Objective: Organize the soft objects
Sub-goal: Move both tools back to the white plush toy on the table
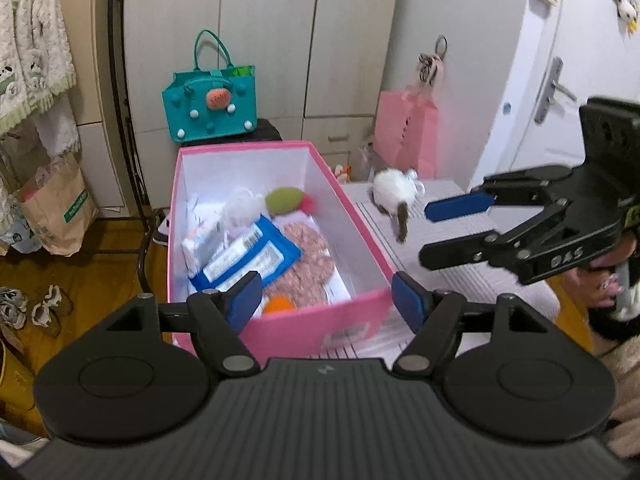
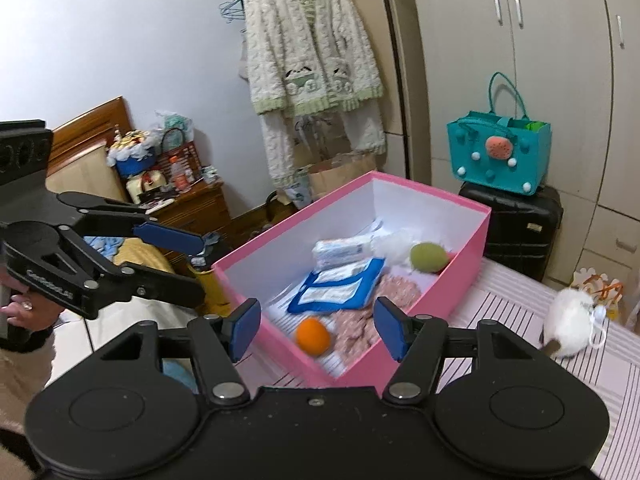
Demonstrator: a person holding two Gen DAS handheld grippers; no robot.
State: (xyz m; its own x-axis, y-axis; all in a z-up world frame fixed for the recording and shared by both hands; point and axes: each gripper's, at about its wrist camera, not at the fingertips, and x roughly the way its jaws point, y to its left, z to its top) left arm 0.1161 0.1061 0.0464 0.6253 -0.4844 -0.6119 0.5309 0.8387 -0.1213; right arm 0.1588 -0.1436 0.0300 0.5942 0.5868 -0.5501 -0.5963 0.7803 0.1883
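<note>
wardrobe (image 1: 264,40) | wooden floor (image 1: 80,276) | white door (image 1: 580,60)

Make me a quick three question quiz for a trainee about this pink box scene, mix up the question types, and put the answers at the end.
1. True or false: the white plush toy already lies inside the pink box.
2. Multiple choice: the orange ball in the box lies A) near the end closest to the cameras, B) at the far end beside the green ball, C) outside on the striped cover.
3. Fill in: the left claw and the right claw each hold ____.

Key: 1 false, it lies on the striped cover beside the box. 2 A. 3 nothing; both stand open and empty.
</note>
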